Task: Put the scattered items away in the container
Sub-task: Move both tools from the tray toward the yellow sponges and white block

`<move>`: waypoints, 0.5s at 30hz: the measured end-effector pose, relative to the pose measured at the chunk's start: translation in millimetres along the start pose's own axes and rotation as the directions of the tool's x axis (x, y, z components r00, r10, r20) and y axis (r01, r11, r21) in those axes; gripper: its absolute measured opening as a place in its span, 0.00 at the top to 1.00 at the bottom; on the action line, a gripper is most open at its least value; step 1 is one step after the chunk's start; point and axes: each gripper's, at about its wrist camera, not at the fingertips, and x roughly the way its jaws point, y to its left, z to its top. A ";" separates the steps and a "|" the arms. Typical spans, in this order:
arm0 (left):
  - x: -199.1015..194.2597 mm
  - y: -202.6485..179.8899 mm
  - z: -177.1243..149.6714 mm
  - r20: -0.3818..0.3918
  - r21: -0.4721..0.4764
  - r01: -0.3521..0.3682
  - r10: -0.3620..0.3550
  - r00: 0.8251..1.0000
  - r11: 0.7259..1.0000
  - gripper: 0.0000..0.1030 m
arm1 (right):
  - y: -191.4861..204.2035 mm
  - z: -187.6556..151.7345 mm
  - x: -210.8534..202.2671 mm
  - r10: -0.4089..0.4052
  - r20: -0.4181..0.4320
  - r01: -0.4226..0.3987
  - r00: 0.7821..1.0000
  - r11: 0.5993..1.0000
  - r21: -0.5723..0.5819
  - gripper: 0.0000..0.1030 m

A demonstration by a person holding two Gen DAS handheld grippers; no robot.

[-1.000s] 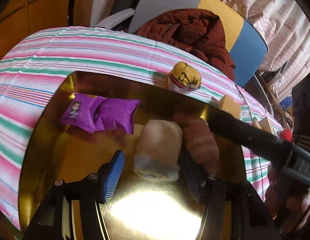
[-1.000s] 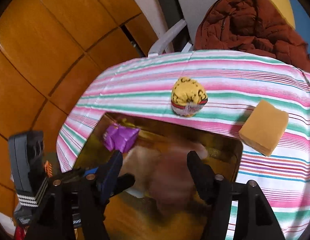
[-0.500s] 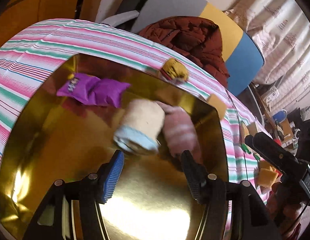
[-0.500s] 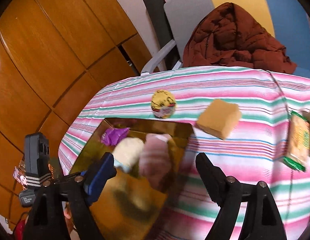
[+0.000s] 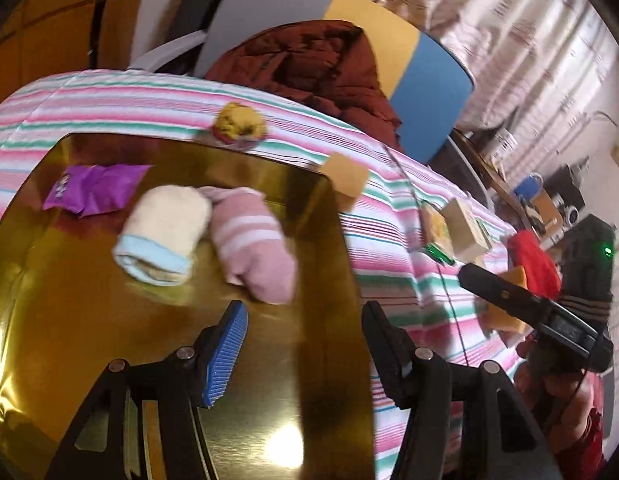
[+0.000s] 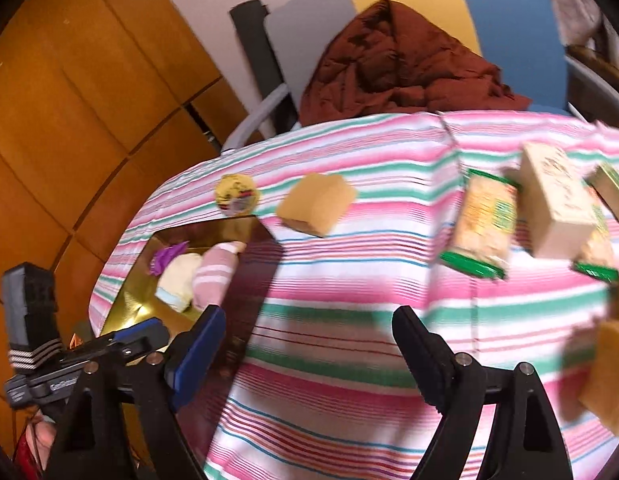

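Note:
A shiny gold tray (image 5: pixel 69 320) (image 6: pixel 141 292) lies on the striped tablecloth. In it rest a purple snack packet (image 5: pixel 93 190), a cream rolled sock (image 5: pixel 165 232) (image 6: pixel 179 276) and a pink striped rolled sock (image 5: pixel 253 248) (image 6: pixel 213 276). My left gripper (image 5: pixel 305 316) hangs open over the tray's right part with nothing between its fingers. My right gripper (image 6: pixel 309 320) stands open and empty over bare cloth to the right of the tray. On the cloth lie a yellow sock ball (image 5: pixel 239 124) (image 6: pixel 236 194) and a tan sponge (image 5: pixel 347 178) (image 6: pixel 315 204).
Green-edged snack packets (image 6: pixel 483 228) and a cream box (image 6: pixel 557 204) lie on the cloth's right side, with another tan sponge (image 6: pixel 609 376) nearer. A chair with a brown jacket (image 6: pixel 393 64) stands behind the table. Wooden panels fill the left. The other gripper shows at each view's edge.
The pink sock left my right gripper and now lies in the tray beside the cream one. My right gripper opened wider and swung right over the cloth. My left gripper drew back rightward.

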 end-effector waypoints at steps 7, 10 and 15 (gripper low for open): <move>2.0 -29.9 -3.0 -0.002 0.072 0.014 -0.014 1.000 0.997 0.42 | -38.9 -3.5 -11.9 -0.048 -0.001 0.048 0.999 0.996 0.072 0.17; 2.6 -45.1 -4.9 -0.009 0.109 0.029 -0.028 1.000 0.994 0.42 | -50.3 -4.1 -18.2 -0.071 0.012 0.070 0.997 0.993 0.094 0.17; 4.1 -75.0 -10.4 -0.020 0.187 0.071 -0.068 0.997 0.980 0.42 | -56.7 -6.3 -38.4 -0.092 0.051 0.086 0.994 0.991 0.105 0.17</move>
